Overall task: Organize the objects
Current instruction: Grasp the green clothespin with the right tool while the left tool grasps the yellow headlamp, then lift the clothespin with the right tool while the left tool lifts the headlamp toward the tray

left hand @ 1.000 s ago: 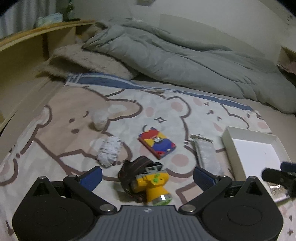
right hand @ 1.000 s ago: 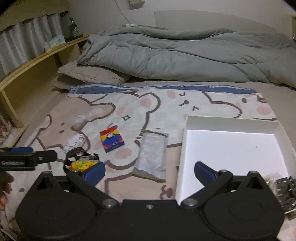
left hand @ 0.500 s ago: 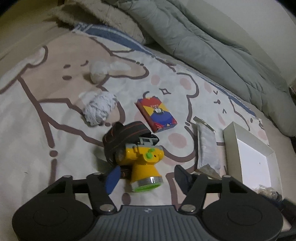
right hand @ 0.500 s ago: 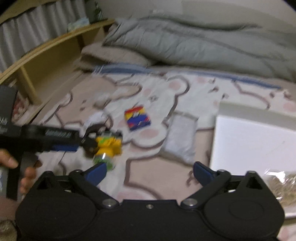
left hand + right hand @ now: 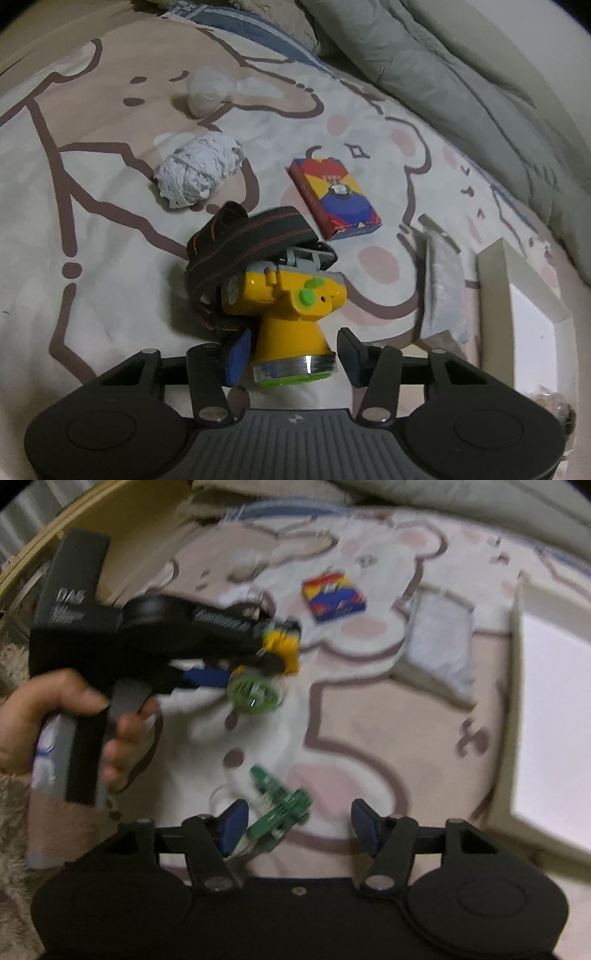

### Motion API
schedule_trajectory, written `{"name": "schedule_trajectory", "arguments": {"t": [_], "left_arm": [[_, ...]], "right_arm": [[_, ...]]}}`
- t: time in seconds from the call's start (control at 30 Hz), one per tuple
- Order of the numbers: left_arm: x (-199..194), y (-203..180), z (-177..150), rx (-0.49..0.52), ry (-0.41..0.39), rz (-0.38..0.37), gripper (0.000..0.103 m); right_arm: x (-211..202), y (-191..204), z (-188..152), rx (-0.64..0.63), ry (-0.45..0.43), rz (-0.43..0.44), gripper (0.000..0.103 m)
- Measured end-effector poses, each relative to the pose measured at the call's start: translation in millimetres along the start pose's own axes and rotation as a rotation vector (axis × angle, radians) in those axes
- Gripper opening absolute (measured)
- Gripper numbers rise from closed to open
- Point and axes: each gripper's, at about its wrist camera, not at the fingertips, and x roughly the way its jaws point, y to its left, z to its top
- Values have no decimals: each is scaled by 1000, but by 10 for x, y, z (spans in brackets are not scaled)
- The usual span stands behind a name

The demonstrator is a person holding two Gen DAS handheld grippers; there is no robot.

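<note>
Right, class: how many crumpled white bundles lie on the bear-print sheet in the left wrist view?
2. One bundle lies left of the card box, just beyond the headlamp; a paler wad lies farther off, up-left. The left claw could hide more.

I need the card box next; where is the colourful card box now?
In the left wrist view, the card box lies on the bear blanket, beyond the yellow headlamp, right of the white yarn ball.

One headlamp [image 5: 291,306], one card box [image 5: 334,197], two tissue wads [image 5: 199,175], one silver packet [image 5: 443,291], one white tray [image 5: 495,280].
</note>
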Motion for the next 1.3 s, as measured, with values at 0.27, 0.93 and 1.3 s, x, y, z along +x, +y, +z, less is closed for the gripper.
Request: {"name": "schedule_trajectory", "arguments": {"t": [0.27, 0.93, 1.3], "left_arm": [[-39, 97, -2, 9, 21, -36, 49], [-236, 44, -179, 477, 202, 78, 49], [-85, 29, -95, 408, 201, 104, 44]], "right_arm": [[213, -116, -20, 189, 64, 32, 38], [-144, 118, -253, -263, 50, -111, 11], [-83, -113, -272, -127, 100, -49, 13]]}}
